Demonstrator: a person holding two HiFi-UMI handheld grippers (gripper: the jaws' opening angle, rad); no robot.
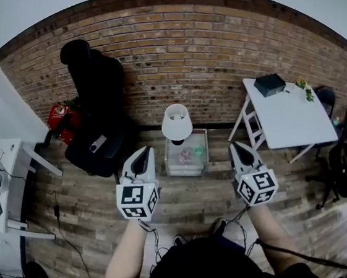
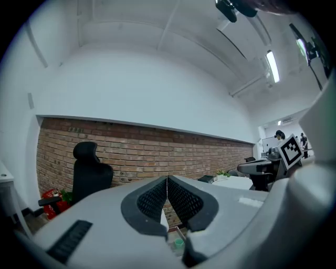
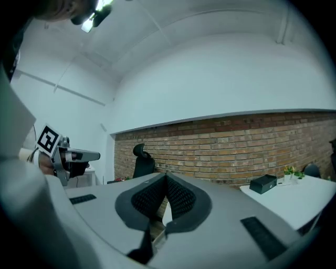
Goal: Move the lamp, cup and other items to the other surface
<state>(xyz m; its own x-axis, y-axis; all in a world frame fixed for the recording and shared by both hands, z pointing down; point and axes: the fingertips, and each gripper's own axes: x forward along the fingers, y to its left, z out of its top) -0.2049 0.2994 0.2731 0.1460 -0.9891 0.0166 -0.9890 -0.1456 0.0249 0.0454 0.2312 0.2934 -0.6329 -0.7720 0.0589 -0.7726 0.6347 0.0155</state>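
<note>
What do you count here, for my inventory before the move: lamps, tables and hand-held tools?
Lamps: 1, the white-shaded lamp.
Tables: 3, the small side table under the lamp, the white table and the white desk.
Tools: 2, the left tool and the right tool, both shut and empty.
Total: 6.

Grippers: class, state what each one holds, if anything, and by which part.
Nothing is held. The left gripper and right gripper are both shut and empty; the lamp stands untouched ahead.

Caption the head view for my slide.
Left gripper and right gripper, both shut and empty, held level before the small table bearing the lamp; white table at right.
</note>
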